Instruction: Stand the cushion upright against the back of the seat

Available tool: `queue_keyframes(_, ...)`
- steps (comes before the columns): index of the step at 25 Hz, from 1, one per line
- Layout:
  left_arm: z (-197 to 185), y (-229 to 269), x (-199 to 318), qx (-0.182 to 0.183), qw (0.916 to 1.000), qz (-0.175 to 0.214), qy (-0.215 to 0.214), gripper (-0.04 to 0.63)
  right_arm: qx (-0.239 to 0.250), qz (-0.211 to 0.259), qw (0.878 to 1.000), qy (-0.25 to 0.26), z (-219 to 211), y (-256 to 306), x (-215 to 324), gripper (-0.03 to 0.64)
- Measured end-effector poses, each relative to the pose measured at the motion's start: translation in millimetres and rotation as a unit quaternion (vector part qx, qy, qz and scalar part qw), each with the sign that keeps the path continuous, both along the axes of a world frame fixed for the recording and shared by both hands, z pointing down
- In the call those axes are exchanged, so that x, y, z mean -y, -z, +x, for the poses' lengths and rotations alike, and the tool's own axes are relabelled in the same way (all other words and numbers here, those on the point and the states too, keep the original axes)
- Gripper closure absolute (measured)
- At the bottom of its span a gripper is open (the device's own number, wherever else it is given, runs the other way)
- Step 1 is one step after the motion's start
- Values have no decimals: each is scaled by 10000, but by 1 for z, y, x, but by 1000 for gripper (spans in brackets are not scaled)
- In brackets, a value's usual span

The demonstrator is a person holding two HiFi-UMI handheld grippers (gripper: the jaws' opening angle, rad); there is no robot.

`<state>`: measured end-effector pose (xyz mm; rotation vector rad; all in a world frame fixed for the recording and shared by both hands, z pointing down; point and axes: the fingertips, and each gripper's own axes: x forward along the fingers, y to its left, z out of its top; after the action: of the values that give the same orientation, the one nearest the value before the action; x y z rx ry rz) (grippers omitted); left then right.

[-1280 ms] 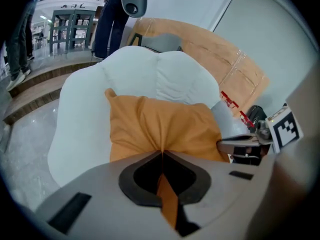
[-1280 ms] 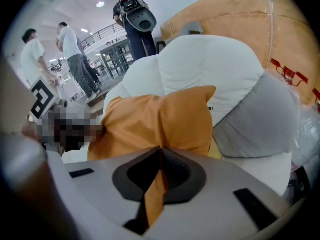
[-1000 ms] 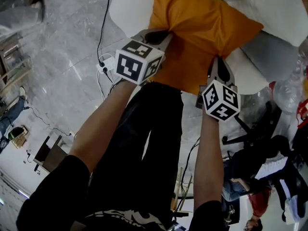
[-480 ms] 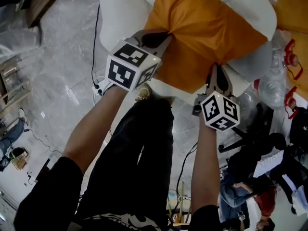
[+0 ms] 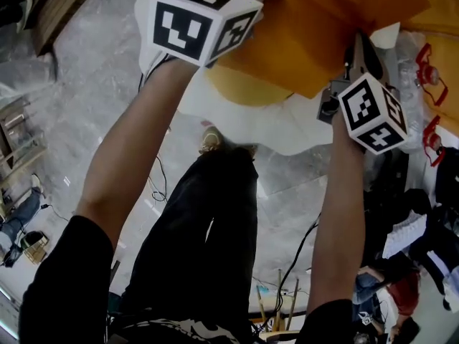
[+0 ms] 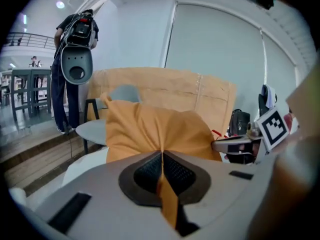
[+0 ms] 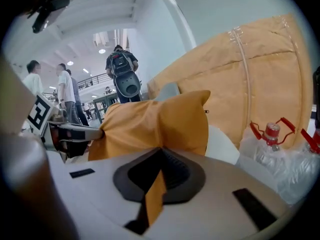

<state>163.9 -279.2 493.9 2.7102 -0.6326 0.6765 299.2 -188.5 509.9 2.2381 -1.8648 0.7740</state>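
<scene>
Orange cushion [image 5: 323, 34] hangs between my 2 grippers, raised above the white seat [image 5: 287, 131] and in front of its tan back [image 6: 200, 91], not yet leaning on it. My left gripper [image 6: 161, 159] and right gripper [image 7: 159, 156] each have their jaws pressed together on a fold of the cushion's fabric, at opposite edges. The lift looks done to me; standing the cushion upright against the back is what remains.
</scene>
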Motion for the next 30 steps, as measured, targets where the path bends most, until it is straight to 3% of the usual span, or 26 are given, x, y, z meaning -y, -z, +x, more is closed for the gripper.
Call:
queue_keyframes(4,7,1,6,25,9998,152,-95,583,-63,118,9999,-49,4,1,5,591)
queue_keyframes(12,-7,-45,-8,263,9995,-187,35,583,-26,-289,9994,210,-7,-42,-12,589)
queue_keyframes(21,-20,-39,-4,260,9986,286,366,502,-447,-317,9982,250,-9,-39,-22,546)
queue_keyframes(25,-37,-36,-13,186,9985,54,508,500,-646,-437,9966,280,-13,-34,-45,546)
queue_keyframes(29,-54,-31,-40,390,9981,-185,448,504,-448,-539,9971,281,-23,-23,-74,546)
queue_keyframes(30,-56,-27,-50,386,9981,-268,405,532,-417,-509,9974,295,-27,-15,-79,546)
